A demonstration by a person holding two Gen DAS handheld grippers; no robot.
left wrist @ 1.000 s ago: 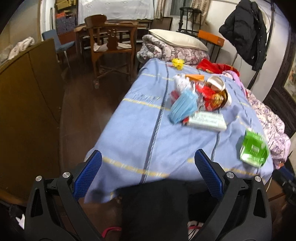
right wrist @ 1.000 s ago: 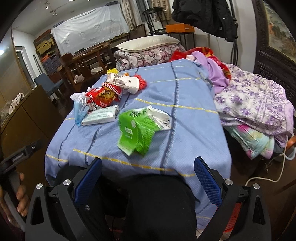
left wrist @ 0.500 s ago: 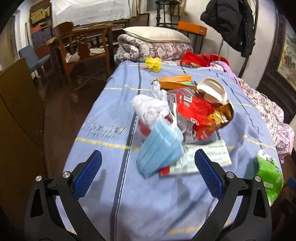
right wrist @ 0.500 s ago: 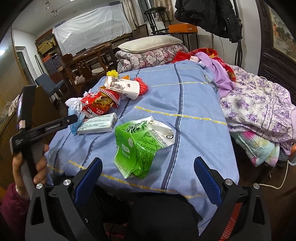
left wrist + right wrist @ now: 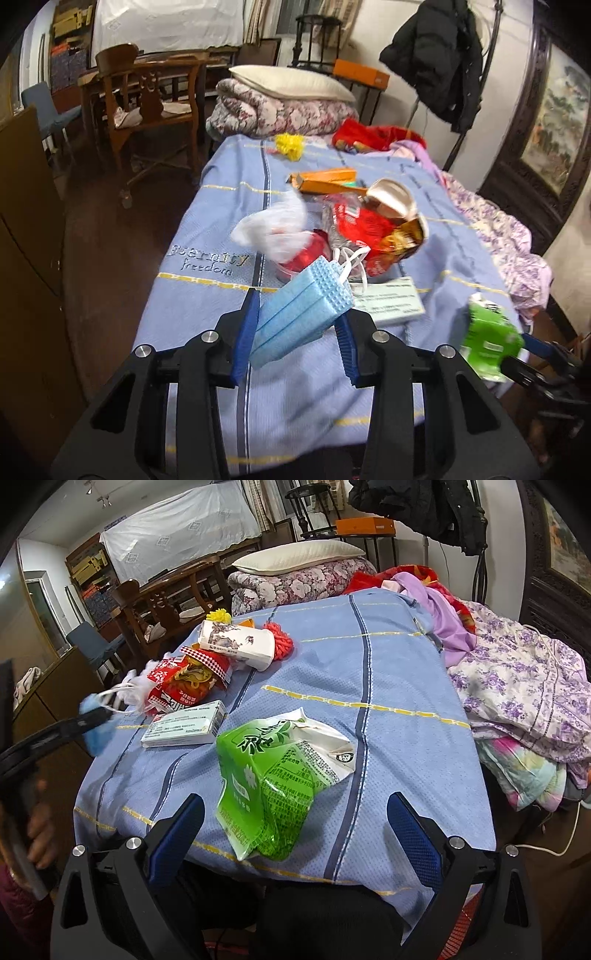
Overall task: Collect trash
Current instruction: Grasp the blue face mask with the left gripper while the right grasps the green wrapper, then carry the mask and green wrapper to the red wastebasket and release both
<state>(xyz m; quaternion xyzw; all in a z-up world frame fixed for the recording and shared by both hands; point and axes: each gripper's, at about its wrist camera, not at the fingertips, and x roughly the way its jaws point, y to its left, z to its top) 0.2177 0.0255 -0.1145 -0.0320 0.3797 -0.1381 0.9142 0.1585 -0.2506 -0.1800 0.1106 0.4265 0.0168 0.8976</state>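
Note:
A folded blue face mask (image 5: pixel 299 314) lies between the blue pads of my left gripper (image 5: pixel 295 314), whose jaws are closing and pressing on its sides. The right wrist view catches this same mask (image 5: pixel 94 723) at the bed's left edge, pinched in that gripper. Behind it lies a pile of trash: a white plastic bag (image 5: pixel 273 229), a red snack bag (image 5: pixel 369 229), a paper cup (image 5: pixel 391 192) and a white box (image 5: pixel 388 299). My right gripper (image 5: pixel 295 805) stands open just short of a green and white wrapper (image 5: pixel 266 775), with the wrapper's near end between its fingers, untouched.
The blue bedcover (image 5: pixel 388 664) carries all of this. An orange box (image 5: pixel 325 177) and a yellow tuft (image 5: pixel 290 146) lie farther back. Folded quilts and a pillow (image 5: pixel 288 81) sit at the head. Clothes (image 5: pixel 517 686) pile up on the right; a wooden chair (image 5: pixel 147 96) stands left.
My left gripper came forward over the bed to the blue mask and its jaws closed from wide open onto it. The right gripper edged closer to the green wrapper.

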